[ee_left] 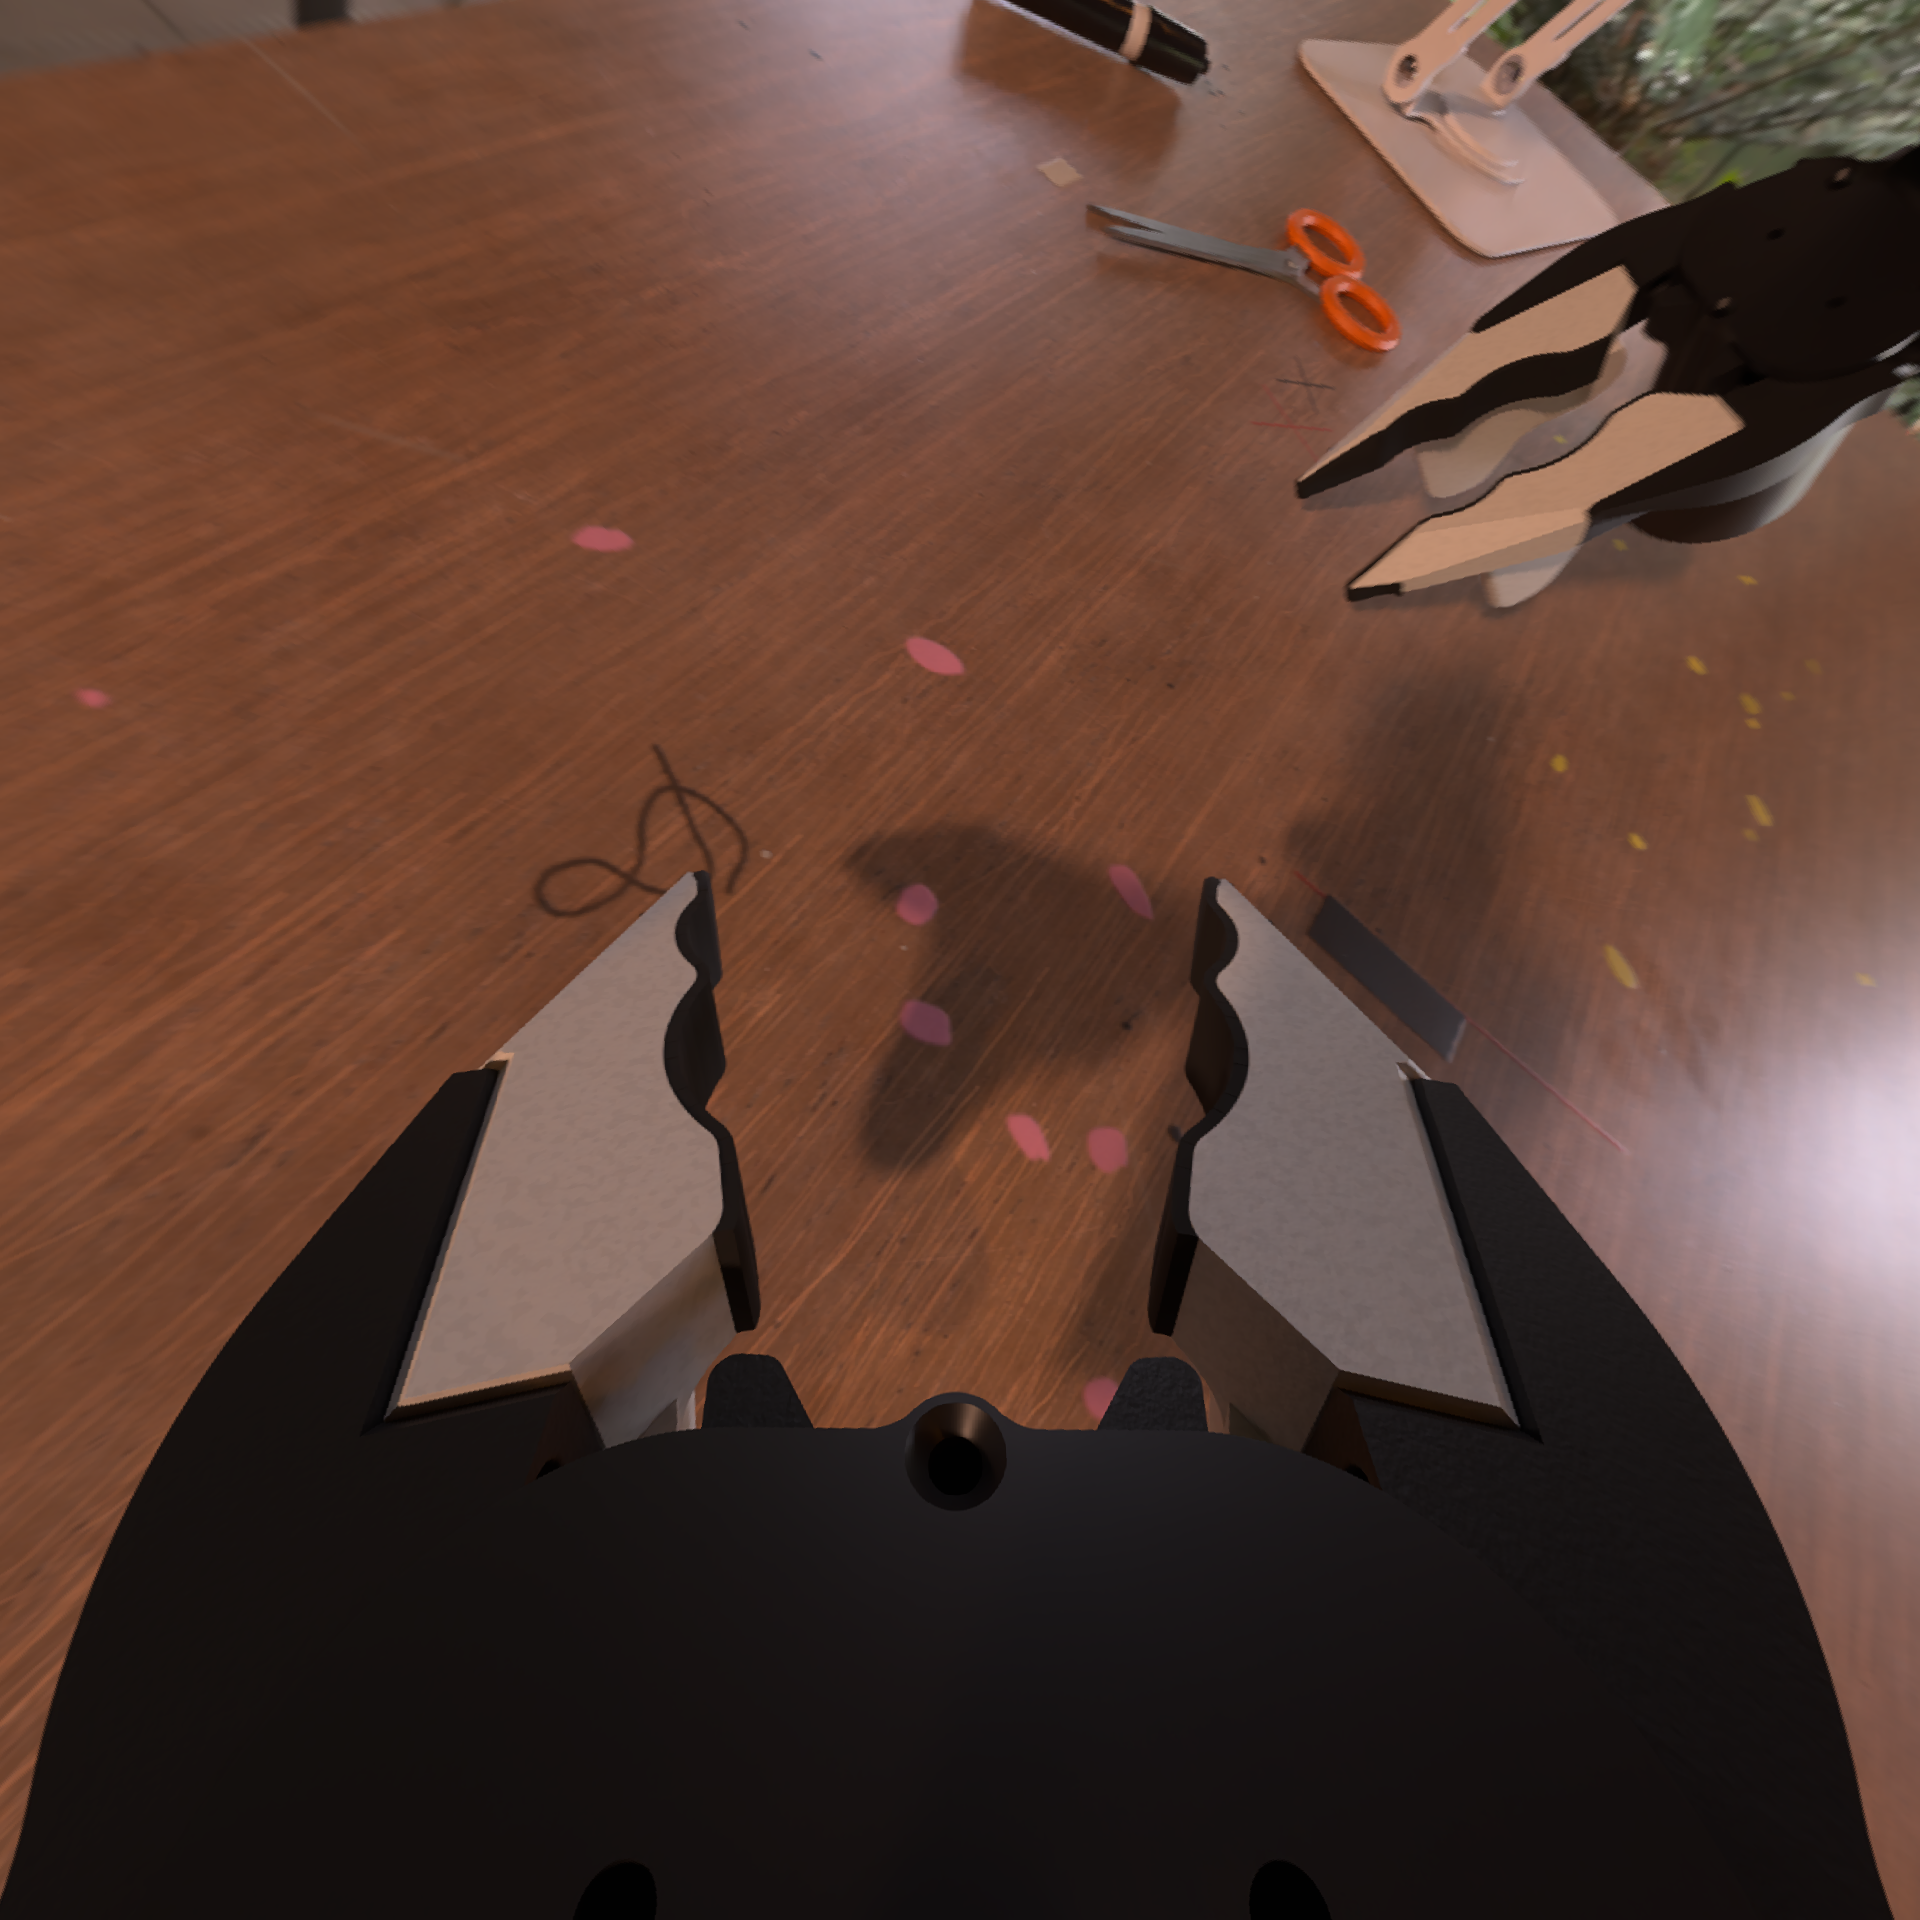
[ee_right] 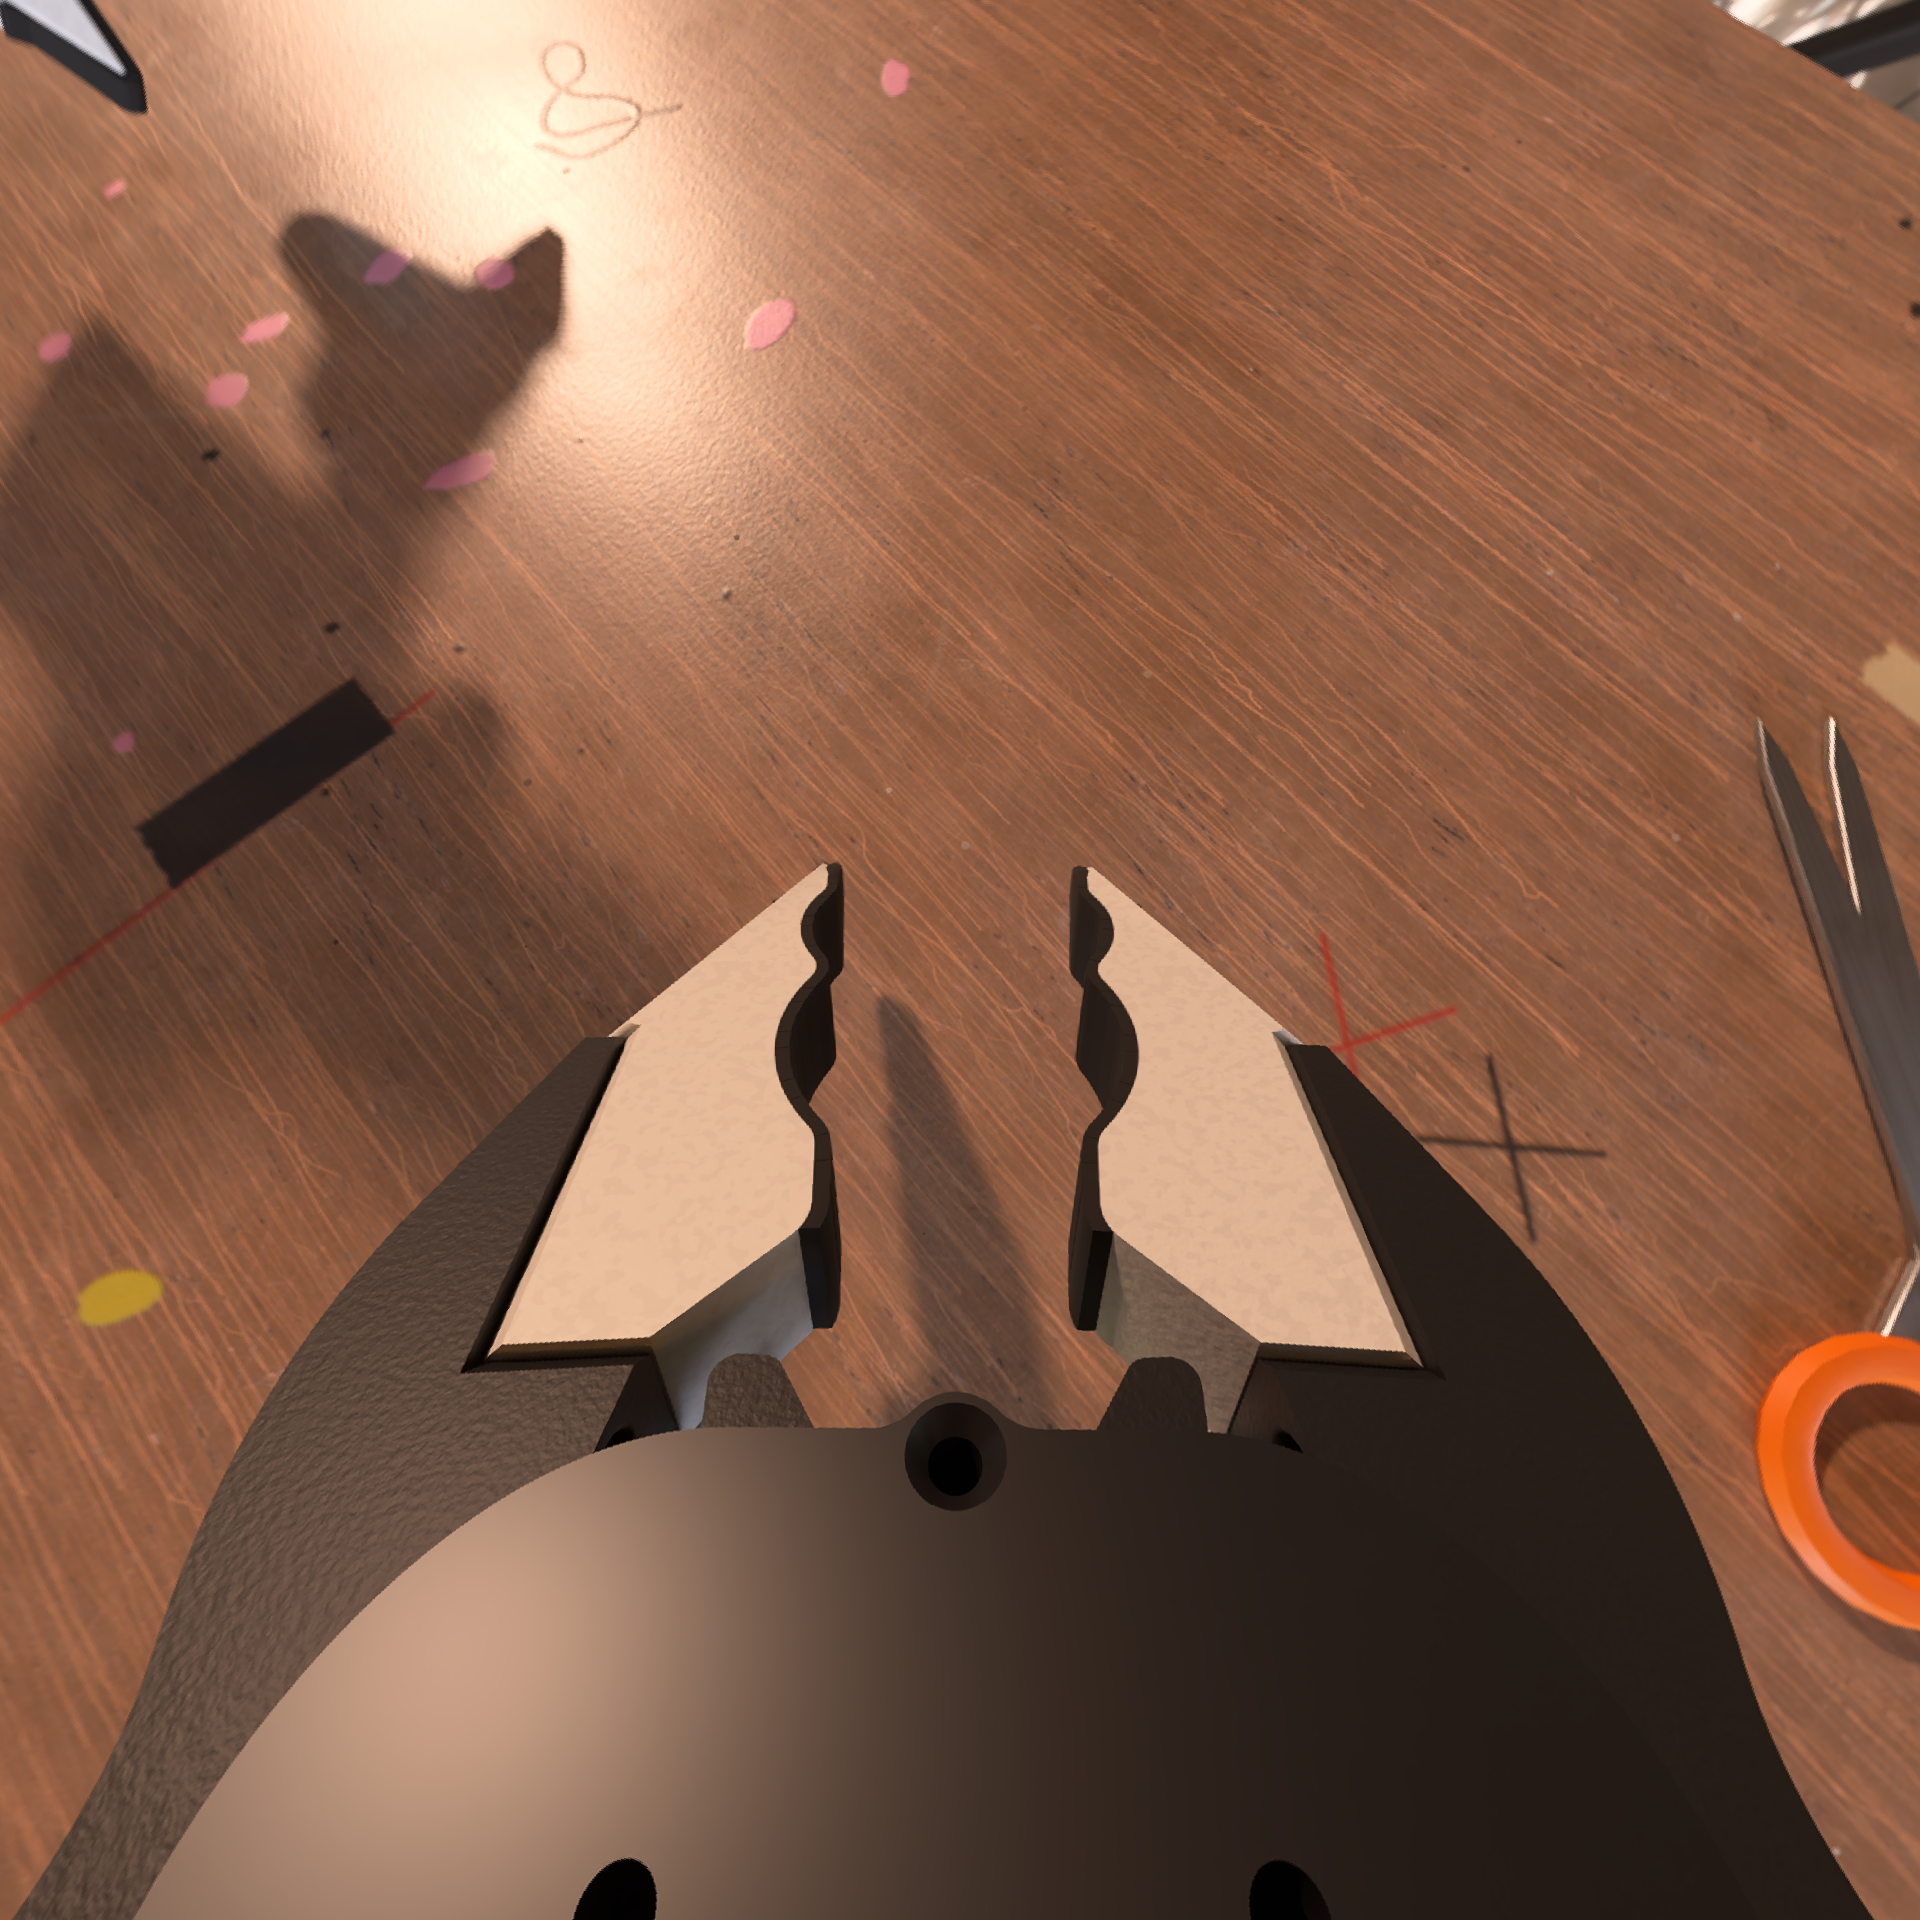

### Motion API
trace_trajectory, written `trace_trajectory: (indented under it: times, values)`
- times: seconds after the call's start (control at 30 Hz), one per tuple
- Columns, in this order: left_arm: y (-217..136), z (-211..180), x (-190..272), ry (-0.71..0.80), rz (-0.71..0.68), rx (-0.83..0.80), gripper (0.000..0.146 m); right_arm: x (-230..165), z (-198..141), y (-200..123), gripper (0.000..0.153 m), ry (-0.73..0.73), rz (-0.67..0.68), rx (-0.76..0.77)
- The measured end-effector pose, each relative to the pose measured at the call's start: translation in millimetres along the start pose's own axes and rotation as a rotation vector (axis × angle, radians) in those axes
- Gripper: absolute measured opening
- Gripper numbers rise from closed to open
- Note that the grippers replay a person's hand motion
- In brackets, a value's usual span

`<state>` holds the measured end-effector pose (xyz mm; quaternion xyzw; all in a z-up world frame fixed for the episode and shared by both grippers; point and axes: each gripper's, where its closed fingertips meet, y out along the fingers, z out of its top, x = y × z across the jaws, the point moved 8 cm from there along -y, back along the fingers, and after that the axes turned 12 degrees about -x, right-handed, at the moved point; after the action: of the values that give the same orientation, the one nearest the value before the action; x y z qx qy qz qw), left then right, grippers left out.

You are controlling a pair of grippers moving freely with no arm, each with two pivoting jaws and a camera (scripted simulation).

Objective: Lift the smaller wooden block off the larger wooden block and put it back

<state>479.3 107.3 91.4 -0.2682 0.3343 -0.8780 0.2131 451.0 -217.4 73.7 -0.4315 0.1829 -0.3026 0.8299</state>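
Neither wooden block shows in either view. My left gripper (ee_left: 956, 888) is open and empty, with its jaws wide apart above the brown wooden table (ee_left: 416, 416). My right gripper (ee_right: 956, 873) is open and empty, with a narrower gap, above bare table. It also shows in the left wrist view (ee_left: 1328, 540) at the upper right, hovering above the table and pointing left. One fingertip of the left gripper (ee_right: 83, 42) shows in the top left corner of the right wrist view.
Orange-handled scissors (ee_left: 1320, 270) (ee_right: 1829, 935) lie at the right. A black strip (ee_left: 1387, 977) (ee_right: 265, 779) lies flat on the table. A loop of dark thread (ee_left: 644, 852) and pink petals (ee_left: 933, 657) lie nearby. A white stand (ee_left: 1475, 135) and a black cylinder (ee_left: 1122, 31) are at the far edge.
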Motion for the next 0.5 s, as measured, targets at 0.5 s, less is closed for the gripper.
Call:
trace_trajectory:
  times: [0.5]
  values:
    - [-23, -25, 20, -0.076, 0.195, -0.038, 0.092, -13, 23, 15, 0.043, -0.125, -0.022, -0.006]
